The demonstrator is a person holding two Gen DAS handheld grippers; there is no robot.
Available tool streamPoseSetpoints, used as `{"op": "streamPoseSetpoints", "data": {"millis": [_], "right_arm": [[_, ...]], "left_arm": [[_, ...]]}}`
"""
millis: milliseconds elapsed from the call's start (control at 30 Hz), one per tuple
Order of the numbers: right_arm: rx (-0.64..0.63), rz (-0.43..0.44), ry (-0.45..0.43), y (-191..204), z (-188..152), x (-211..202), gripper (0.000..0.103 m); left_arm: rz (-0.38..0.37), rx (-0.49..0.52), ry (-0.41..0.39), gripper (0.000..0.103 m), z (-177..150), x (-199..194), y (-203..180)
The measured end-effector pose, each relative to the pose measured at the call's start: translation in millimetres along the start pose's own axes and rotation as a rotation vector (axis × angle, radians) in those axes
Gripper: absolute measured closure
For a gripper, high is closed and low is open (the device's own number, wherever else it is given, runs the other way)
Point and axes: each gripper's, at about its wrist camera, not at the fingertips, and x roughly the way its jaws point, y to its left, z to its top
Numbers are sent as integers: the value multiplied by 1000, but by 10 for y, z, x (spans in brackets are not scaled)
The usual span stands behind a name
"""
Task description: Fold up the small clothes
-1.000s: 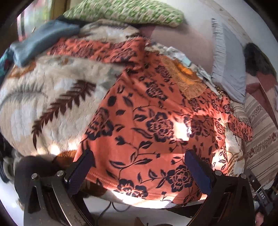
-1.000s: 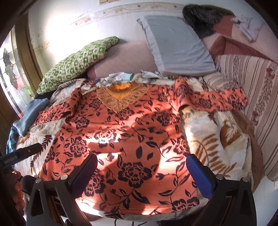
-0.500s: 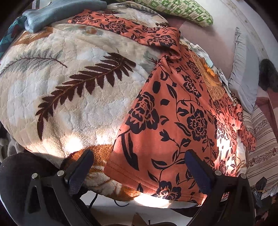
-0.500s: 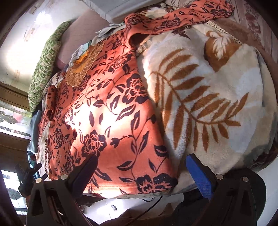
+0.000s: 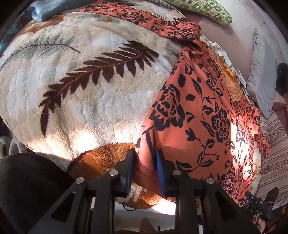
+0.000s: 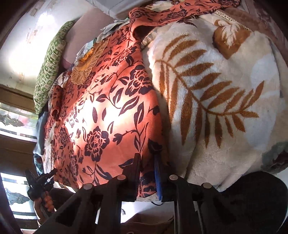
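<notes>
An orange top with black flowers (image 5: pixel 203 115) lies spread flat on a cream fleece blanket (image 5: pixel 86 93), sleeves out to both sides, gold neckline at the far end. My left gripper (image 5: pixel 144 154) is shut on the top's near left hem corner. In the right wrist view the same top (image 6: pixel 108 111) lies left of centre, and my right gripper (image 6: pixel 147 158) is shut on its near right hem corner. The blanket (image 6: pixel 225 100) fills the right of that view. Each gripper shows small at the edge of the other's view.
A green patterned pillow (image 5: pixel 203 9) and a grey pillow (image 5: pixel 261 75) lie at the bed's far end by the wall. A blue cloth (image 5: pixel 46 10) sits at the far left. A striped cover (image 5: pixel 275 149) lies at the right. A window (image 6: pixel 14 126) is left.
Both grippers moved down to the near hem corners of the top and went from wide open to shut on the fabric.
</notes>
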Motion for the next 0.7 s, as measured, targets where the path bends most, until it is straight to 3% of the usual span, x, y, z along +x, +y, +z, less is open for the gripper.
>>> {"op": "streamPoseSetpoints", "data": {"millis": [67,200,233,267,333,433,567,700], "right_arm": [[5,-20,23,-21,20,76,89],[5,-7,49,-3,35,155,86],[-18,-17,41,26,36,147,89],[-36,-26,34,52,40,138,99],[-77,-52,23,102,48,78,100],[-129,-67,-11,204,69,-157,100],[-158,-67,-94,292,63,-634,100],[-145,-98,-111,205,-51,-805,100]], "left_arm": [[-3,8,11,92,8,-15,-11],[30,52,17,93,10,-19,-88],[45,67,21,93,13,-6,-108],[59,83,27,94,24,1,-136],[64,94,26,96,43,-52,-172],[65,122,-74,97,17,-422,-263],[-18,127,-159,97,-225,-996,-328],[83,155,-155,97,-503,-897,-256]]}}
